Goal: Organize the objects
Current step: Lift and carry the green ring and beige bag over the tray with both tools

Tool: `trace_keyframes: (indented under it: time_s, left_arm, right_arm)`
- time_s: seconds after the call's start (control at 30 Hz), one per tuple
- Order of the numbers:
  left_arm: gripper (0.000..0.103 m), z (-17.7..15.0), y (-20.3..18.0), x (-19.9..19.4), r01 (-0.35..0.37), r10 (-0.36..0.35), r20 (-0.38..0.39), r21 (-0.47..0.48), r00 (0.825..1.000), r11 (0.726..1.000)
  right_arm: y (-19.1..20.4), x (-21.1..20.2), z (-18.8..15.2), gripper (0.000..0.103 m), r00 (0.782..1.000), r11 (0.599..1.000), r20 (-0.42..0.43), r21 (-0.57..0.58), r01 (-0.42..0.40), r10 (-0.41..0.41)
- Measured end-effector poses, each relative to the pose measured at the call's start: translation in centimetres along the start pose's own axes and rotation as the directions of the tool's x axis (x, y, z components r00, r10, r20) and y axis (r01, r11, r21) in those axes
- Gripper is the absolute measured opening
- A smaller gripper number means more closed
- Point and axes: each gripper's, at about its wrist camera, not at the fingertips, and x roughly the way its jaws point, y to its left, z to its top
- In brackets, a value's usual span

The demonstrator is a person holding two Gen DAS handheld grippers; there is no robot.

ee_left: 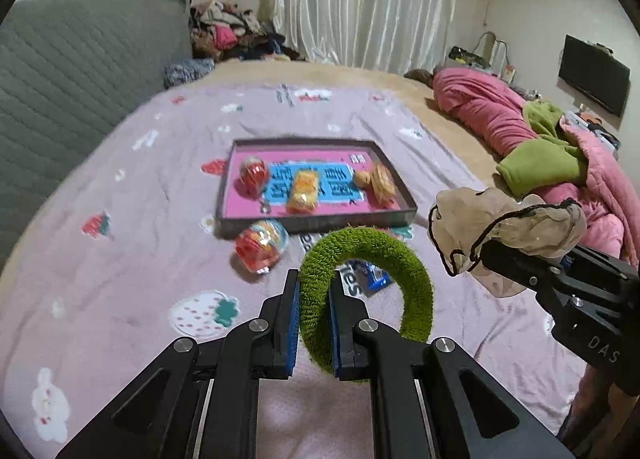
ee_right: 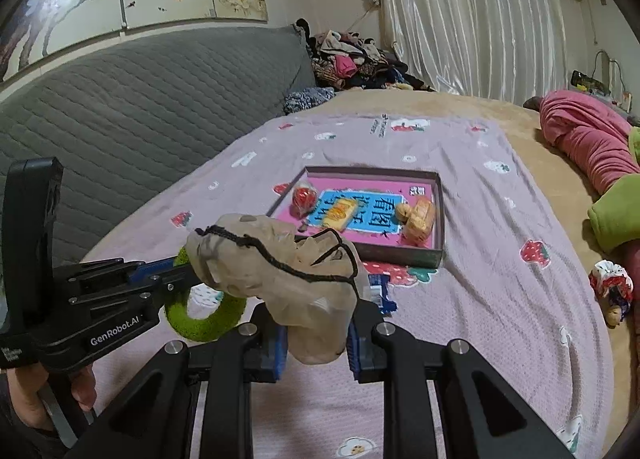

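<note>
Ring in my left fingers, pouch in my right, both held above the bed.

My left fingers [ee_left: 314,311] clamp the green ring [ee_left: 400,259]; my right fingers [ee_right: 316,343] clamp the beige pouch [ee_right: 280,259], near the tray [ee_right: 438,215].

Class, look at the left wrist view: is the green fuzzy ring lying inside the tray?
No, the green ring is clamped between the left gripper fingers, in front of the tray.

"GenRobot.AI" stands in white on the black body of the left gripper [ee_right: 176,279], "DAS" on the right gripper [ee_left: 486,255], large dark Chinese characters, seemingly "看图", on the blue panel of the tray [ee_right: 438,195] ahead, and "ies" on the blue packet [ee_left: 374,275] just beyond the left fingertips.
</note>
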Motion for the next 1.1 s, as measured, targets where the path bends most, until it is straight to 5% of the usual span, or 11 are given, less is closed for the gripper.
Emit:
trace_keyframes:
  time_s: [0.4, 1.1]
  left_arm:
    - [0.013, 2.0, 0.2, -4.9, -0.022, 0.020, 0.088, 0.016, 0.996, 1.000]
    - [0.013, 4.3, 2.7, -6.2, -0.050, 0.048, 0.131, 0.009, 0.990, 0.999]
  right_arm:
    - [1.7, -3.4, 2.2, 0.024, 0.997, 1.000, 0.074, -0.005, 0.005, -0.005]
    - [2.1, -4.7, 5.1, 0.025, 0.990, 1.000, 0.138, 0.009, 0.021, -0.022]
